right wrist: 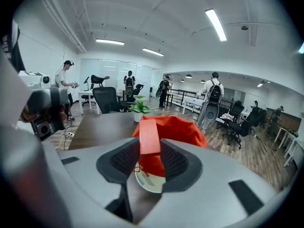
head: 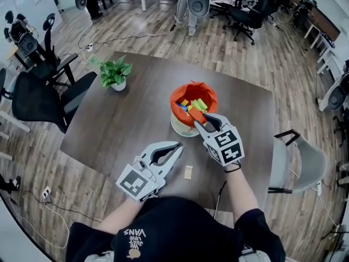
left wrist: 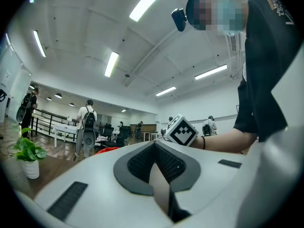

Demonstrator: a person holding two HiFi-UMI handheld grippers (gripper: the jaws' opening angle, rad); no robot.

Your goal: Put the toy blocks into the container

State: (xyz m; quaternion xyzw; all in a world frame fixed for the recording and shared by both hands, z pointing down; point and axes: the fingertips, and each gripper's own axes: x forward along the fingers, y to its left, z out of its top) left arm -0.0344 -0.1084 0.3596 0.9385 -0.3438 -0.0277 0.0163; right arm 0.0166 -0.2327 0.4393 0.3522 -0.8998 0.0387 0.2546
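An orange fabric container (head: 193, 95) holding several coloured blocks stands on a white base (head: 181, 129) in the middle of the dark table (head: 131, 119). My right gripper (head: 197, 122) is at its near rim, shut on a red-orange block (head: 196, 115). In the right gripper view the red block (right wrist: 149, 136) stands upright between the pads, with the container (right wrist: 183, 127) just beyond. One small pale wooden block (head: 188, 172) lies on the table between the grippers. My left gripper (head: 178, 146) hovers near the table's front edge, shut and empty; its closed tips (left wrist: 154, 145) point toward the right gripper's marker cube (left wrist: 182, 131).
A potted plant (head: 115, 73) stands at the table's far left. A grey chair (head: 302, 162) is at the right side and black office chairs (head: 41, 100) at the left. People walk in the room behind the table.
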